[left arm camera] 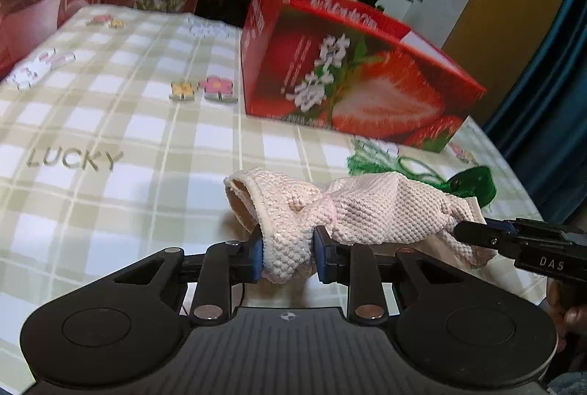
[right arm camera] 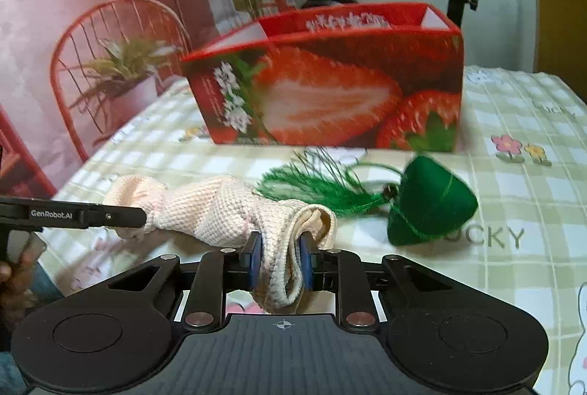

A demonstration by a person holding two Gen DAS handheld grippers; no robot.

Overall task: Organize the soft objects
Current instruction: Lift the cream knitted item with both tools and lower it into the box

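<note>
Knitted pink cloth [left arm camera: 367, 207] is held at both ends, slung between the 2 grippers just above the checked counter [left arm camera: 110, 123]. Left gripper [left arm camera: 288, 253] jaws pinch one bunched end; right gripper [right arm camera: 280, 264] jaws pinch the folded hem at the other. Red strawberry box [right arm camera: 330, 83] sits open-topped behind, probable drop target. Risks: the grips look shallow on loose knit, so pulling the hands apart could slide the fabric out of one side. Green tasselled pouch [right arm camera: 429, 202] lies just beside the cloth, its tassel [right arm camera: 312, 185] touching it; threads may snag and drag along. Sagging middle could catch the box rim.
</note>
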